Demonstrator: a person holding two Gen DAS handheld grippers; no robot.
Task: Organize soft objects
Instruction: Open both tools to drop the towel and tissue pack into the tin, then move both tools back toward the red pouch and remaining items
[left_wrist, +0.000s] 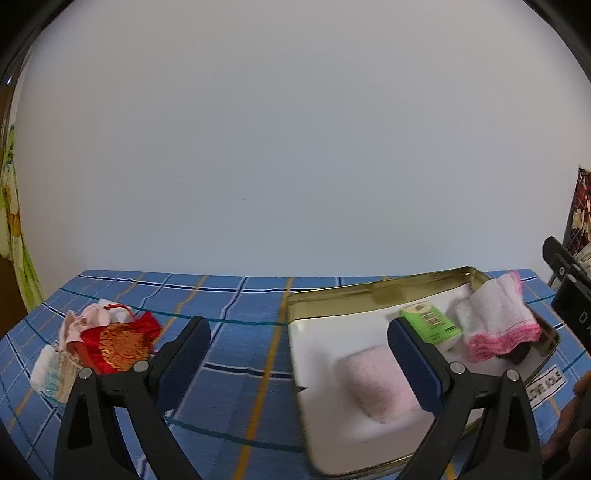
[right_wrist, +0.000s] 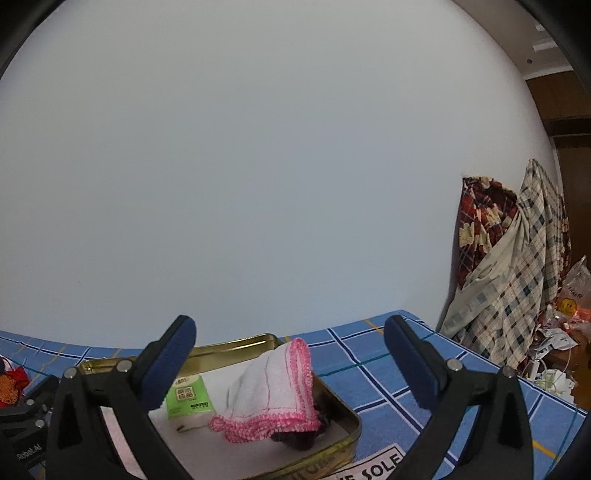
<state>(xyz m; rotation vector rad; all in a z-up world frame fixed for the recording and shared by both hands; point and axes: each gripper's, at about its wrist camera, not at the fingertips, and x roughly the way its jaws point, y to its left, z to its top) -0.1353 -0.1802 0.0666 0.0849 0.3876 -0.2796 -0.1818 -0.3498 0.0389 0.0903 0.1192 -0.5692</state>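
A gold metal tin (left_wrist: 369, 291) with a white lining lies on the blue checked cloth. Inside are a pale pink folded cloth (left_wrist: 376, 384), a green tissue pack (left_wrist: 430, 321) and a white cloth with pink trim (left_wrist: 495, 317). My left gripper (left_wrist: 299, 350) is open and empty above the tin's left edge; its right finger overlaps the pink cloth. My right gripper (right_wrist: 290, 354) is open and empty above the tin (right_wrist: 236, 345), with the tissue pack (right_wrist: 188, 400) and white pink-trimmed cloth (right_wrist: 277, 391) between its fingers. A dark item (right_wrist: 299, 439) peeks from under that cloth.
A red and gold pouch (left_wrist: 118, 343), a pink cloth (left_wrist: 92, 317) and a clear packet (left_wrist: 55, 373) lie on the table's left. Checked and floral fabrics (right_wrist: 509, 266) hang beyond the table's right edge, with clutter (right_wrist: 554, 339) beside them. A plain wall stands behind.
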